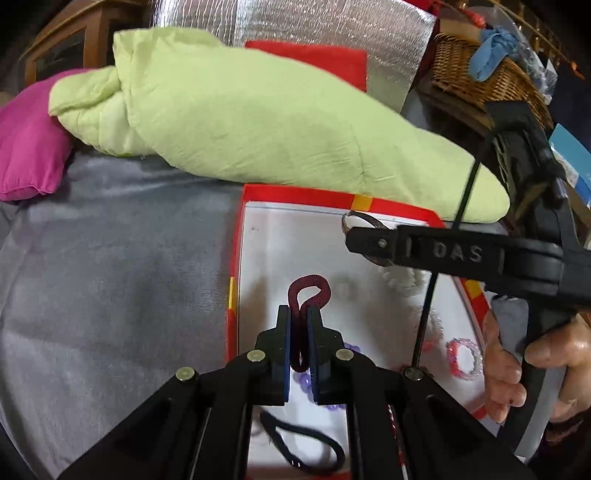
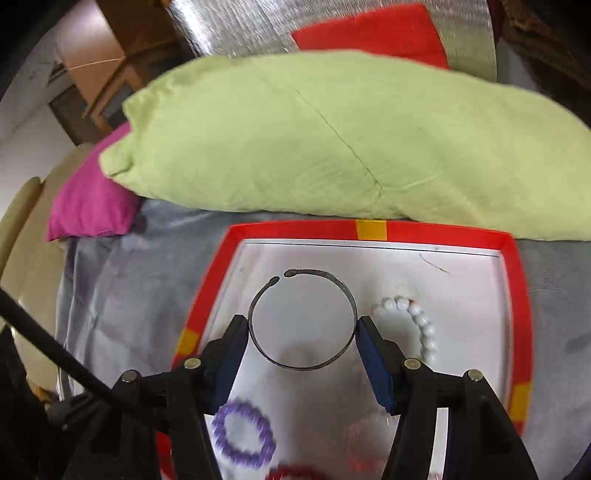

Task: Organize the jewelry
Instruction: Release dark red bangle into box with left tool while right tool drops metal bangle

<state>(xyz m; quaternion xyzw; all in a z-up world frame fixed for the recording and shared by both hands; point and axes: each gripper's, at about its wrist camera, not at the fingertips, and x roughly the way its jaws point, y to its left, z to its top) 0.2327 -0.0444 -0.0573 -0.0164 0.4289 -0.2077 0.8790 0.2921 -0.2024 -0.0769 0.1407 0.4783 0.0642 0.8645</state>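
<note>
Pinching the soft maroon hair tie (image 1: 308,295) above the red tray (image 2: 369,229), the left gripper (image 1: 298,314) fingers are closed; the right gripper (image 2: 301,328) fingers span the stiff, light open bangle (image 2: 258,299) sideways, probably slippery.

Right under my grippers lies a soft grey blanket (image 1: 110,266). Ahead of them a big light green pillow (image 2: 332,140) rests across it. A pink pillow (image 2: 88,206) peeks out ahead to the left, touching the green one. Behind both stands a shiny silver sheet (image 1: 314,26) with a red cushion (image 2: 373,33) leaning on it. Far left is a brown wooden cabinet (image 1: 70,40). Far right sits a woven basket (image 1: 480,81).
</note>
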